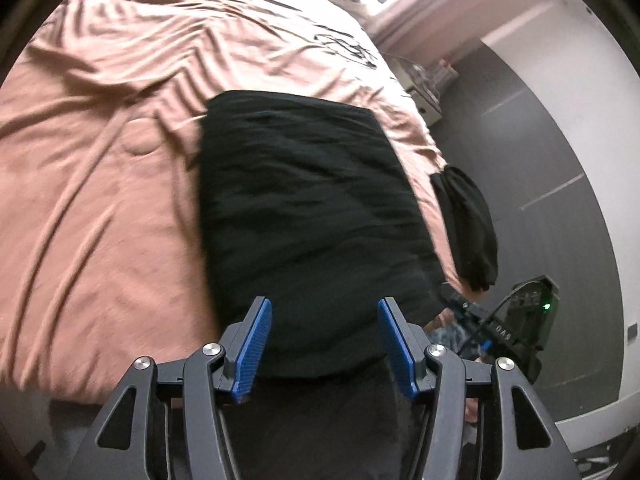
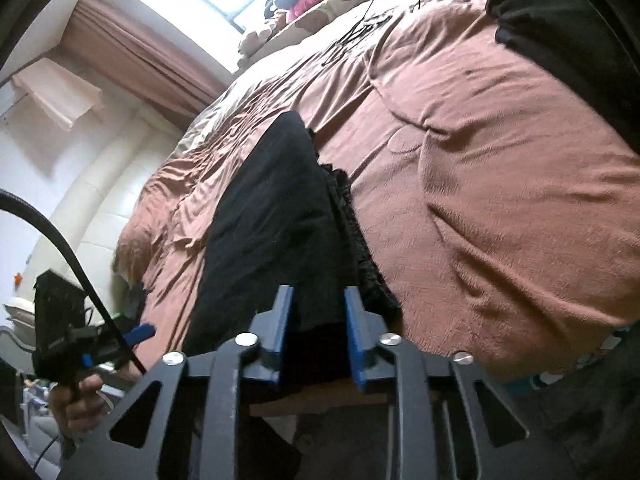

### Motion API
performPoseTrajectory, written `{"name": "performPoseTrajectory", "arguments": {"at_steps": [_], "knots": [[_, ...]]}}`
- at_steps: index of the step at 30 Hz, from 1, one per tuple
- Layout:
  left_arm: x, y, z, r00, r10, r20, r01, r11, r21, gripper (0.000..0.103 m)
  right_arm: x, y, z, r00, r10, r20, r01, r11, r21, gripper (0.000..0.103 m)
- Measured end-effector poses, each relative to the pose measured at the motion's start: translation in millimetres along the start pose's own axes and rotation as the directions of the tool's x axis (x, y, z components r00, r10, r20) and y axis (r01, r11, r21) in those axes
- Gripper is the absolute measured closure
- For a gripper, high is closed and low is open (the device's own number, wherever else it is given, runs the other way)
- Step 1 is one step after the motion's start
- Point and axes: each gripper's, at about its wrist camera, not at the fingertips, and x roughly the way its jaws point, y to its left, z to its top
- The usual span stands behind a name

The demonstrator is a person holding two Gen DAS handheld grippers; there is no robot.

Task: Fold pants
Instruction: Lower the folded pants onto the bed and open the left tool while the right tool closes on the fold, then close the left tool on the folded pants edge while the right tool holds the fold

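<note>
While the black pants (image 1: 312, 220) are lying on the pink bedspread (image 1: 100, 200), I'm holding my left gripper (image 1: 324, 344) open and empty; my right gripper (image 2: 316, 332) is pinching their edge, another dark garment (image 1: 468, 224) hanging nearby.

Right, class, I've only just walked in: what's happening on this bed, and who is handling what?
A person with a gripper in each hand is folding black pants on a bed with a pinkish-brown cover. The pants lie as a folded rectangle near the bed's edge. The left gripper hangs open above their near end, holding nothing. The right gripper has its blue fingers on either side of the pants' near edge, apparently pinching it.
</note>
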Motion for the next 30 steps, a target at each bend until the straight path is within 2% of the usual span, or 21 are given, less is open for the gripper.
{"name": "performPoseTrajectory", "arguments": {"at_steps": [3,8,13,17,20,22,24,26,30], "knots": [[-2.4,15.1,-6.4,1.0,0.018,0.0,-0.018,0.999,-0.029,0.045,-2.6,3.5,-3.5,1.0,0.005,0.015,-0.005,1.0,-0.005,0.098],[4.7,37.1,-15.1,1.0,0.022,-0.008,-0.023,0.997,-0.072,0.045,-13.1,5.4,-14.6,0.999,0.003,0.039,-0.002,1.0,-0.03,0.099],[22.8,48.0,-21.8,1.0,0.0,-0.031,-0.003,0.994,-0.109,0.045,-8.1,-8.2,-21.0,1.0,-0.024,0.019,0.024,1.0,-0.011,0.099],[37.0,52.8,-20.6,0.999,-0.006,-0.045,0.0,0.993,-0.12,0.045,-3.7,-16.0,-14.0,1.0,0.002,-0.005,-0.002,1.0,0.02,0.096],[47.7,57.6,-19.4,0.998,-0.017,-0.057,0.009,0.99,-0.141,0.045,-1.0,-17.8,-8.6,1.0,0.012,-0.022,-0.011,1.0,0.026,0.089],[52.5,60.8,-18.8,0.998,-0.037,-0.056,0.028,0.988,-0.155,0.045,2.7,-20.0,-4.1,0.999,0.015,-0.032,-0.015,1.0,0.025,0.079],[55.5,63.3,-18.7,0.997,-0.052,-0.056,0.043,0.985,-0.166,0.045,6.4,-20.8,-2.4,1.0,0.005,-0.03,-0.004,1.0,0.025,0.049],[58.5,67.1,-19.5,0.995,-0.076,-0.057,0.064,0.98,-0.186,0.045,8.8,-21.7,-1.4,1.0,0.014,-0.02,-0.014,1.0,0.021,0.044],[65.3,72.2,-21.9,0.989,-0.137,-0.053,0.122,0.968,-0.22,0.045,23.9,-22.3,3.0,0.999,0.015,-0.041,-0.014,1.0,0.015,0.044]]}}
